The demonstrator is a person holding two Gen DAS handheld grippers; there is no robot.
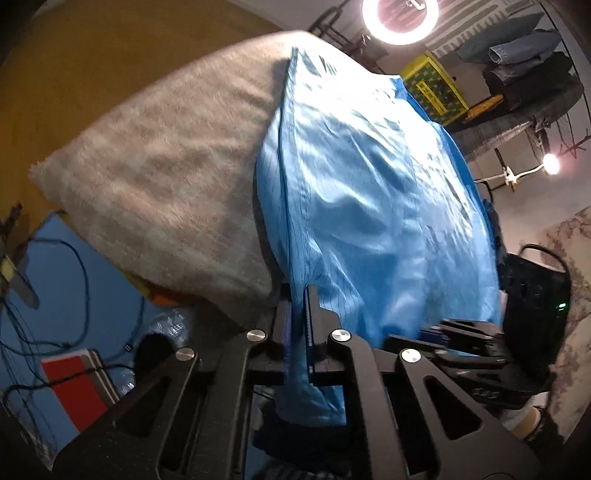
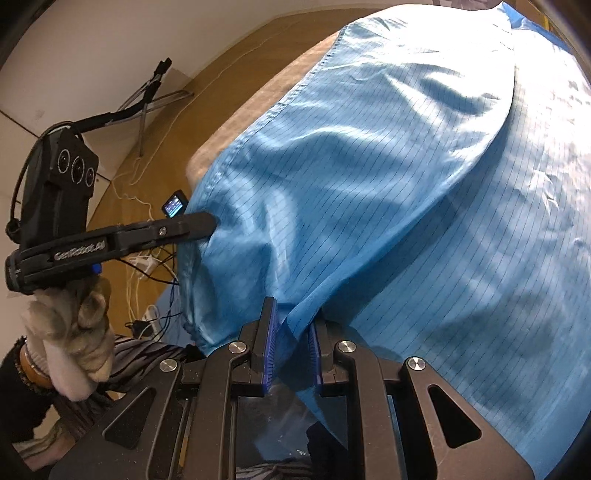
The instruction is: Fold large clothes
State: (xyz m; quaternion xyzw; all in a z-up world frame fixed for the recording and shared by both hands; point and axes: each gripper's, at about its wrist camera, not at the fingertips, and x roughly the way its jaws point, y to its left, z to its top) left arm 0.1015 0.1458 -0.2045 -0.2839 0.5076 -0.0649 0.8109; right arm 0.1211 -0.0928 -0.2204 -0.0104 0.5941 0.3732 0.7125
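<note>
Two handheld grippers, both engaged on one large garment. Item: light-blue garment (image 2: 388,177), thin glossy fabric with fine dark pinstripes and stitched hems, spread over a beige fleecy cover (image 1: 159,177) on a raised, padded surface and hanging off its near edge. Left gripper (image 1: 298,325): fingers drawn nearly together, a hemmed fold of the blue fabric pinched between the blue ribbed pads (image 1: 308,325), the cloth running down through the gap and trailing below. In the right wrist view the same gripper (image 2: 207,225) is seen from the side, carried by a gloved hand (image 2: 74,325), its tip pressed into the garment's hanging left edge. Right gripper (image 2: 291,350): fingers set to a narrow gap, a pointed fold of fabric gathered between the blue pads (image 2: 269,350); the cloth touches the inner faces, though how firmly it is pressed cannot be told. Surroundings: ring light (image 1: 400,16), yellow crate (image 1: 436,88), black box with a green indicator (image 1: 535,295), cables on a blue floor mat (image 1: 74,280), tripod (image 2: 147,96) by the wall.
</note>
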